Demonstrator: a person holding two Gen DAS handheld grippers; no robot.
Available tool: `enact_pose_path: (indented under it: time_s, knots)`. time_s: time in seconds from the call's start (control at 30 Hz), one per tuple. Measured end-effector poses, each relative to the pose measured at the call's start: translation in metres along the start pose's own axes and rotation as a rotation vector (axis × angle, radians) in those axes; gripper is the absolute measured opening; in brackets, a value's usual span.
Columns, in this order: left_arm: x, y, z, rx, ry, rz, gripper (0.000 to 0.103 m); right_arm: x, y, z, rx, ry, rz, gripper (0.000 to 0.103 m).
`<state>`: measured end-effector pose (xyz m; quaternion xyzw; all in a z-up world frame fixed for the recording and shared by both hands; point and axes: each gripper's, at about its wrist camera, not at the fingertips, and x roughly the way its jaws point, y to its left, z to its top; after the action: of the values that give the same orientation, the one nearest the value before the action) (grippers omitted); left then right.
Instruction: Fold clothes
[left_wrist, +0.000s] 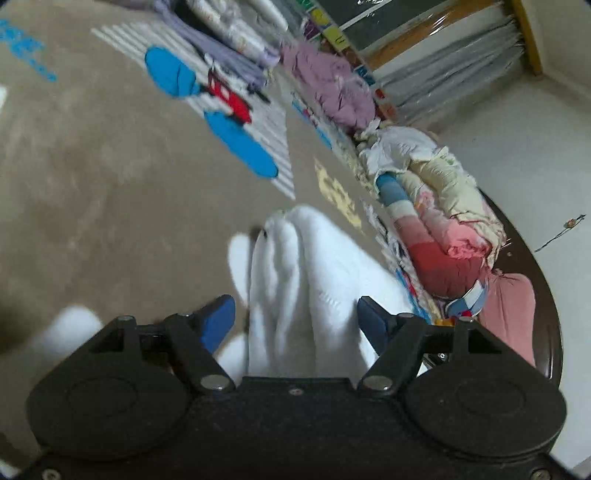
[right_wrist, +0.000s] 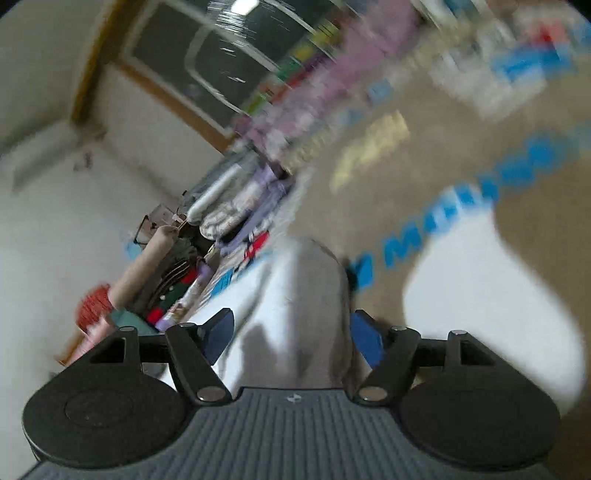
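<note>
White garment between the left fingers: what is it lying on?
The white garment lies on a tan printed blanket with blue and yellow motifs. Whatever print sits directly beneath the garment is covered, and the view is blurred.

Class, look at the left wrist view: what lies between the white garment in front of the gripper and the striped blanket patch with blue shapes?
Only bare tan blanket lies between the white garment and the striped patch in the left wrist view.

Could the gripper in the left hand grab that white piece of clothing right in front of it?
Probably yes. The white garment already lies bunched between the open fingers of the left gripper, with nothing covering it. The blue pads don't appear to press on it yet.
</note>
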<state>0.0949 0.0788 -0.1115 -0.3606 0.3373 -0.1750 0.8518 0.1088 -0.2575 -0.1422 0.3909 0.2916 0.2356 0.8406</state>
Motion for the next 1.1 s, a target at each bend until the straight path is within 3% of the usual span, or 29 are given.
enact_pose_path:
  time_s: [0.27, 0.47, 0.57, 0.73, 0.87, 0.93, 0.97, 1.03, 1.1]
  knots:
    - [0.007, -0.007, -0.012, 0.017, 0.055, -0.018, 0.072, 0.010, -0.007, -0.008, 0.031, 0.120, 0.024, 0.058]
    - [0.011, -0.008, -0.018, 0.050, 0.048, -0.016, 0.070, 0.009, 0.003, -0.017, -0.036, 0.123, 0.006, 0.058]
    - [0.011, -0.007, -0.018, 0.051, 0.041, -0.021, 0.055, 0.012, 0.009, -0.016, -0.077, 0.136, -0.008, 0.059]
    - [0.004, -0.006, -0.017, 0.044, 0.018, -0.047, 0.042, 0.009, 0.017, -0.020, -0.086, 0.113, 0.050, 0.045]
    - [-0.026, -0.007, -0.004, 0.026, -0.070, -0.092, 0.042, 0.004, 0.030, -0.018, -0.068, 0.054, 0.180, 0.043]
    - [-0.029, 0.000, -0.002, 0.030, -0.064, -0.022, 0.046, 0.008, 0.038, -0.017, -0.058, 0.061, 0.207, 0.043]
    - [-0.031, 0.003, -0.001, 0.031, -0.061, 0.014, 0.058, 0.013, 0.039, -0.018, -0.063, 0.079, 0.177, 0.044]
    - [-0.028, 0.012, -0.001, 0.029, -0.030, 0.080, 0.068, 0.025, 0.040, -0.021, -0.073, 0.115, 0.116, 0.068]
    - [-0.032, 0.017, -0.001, 0.005, -0.026, 0.054, 0.068, 0.033, 0.033, -0.029, -0.099, 0.127, 0.006, 0.061]
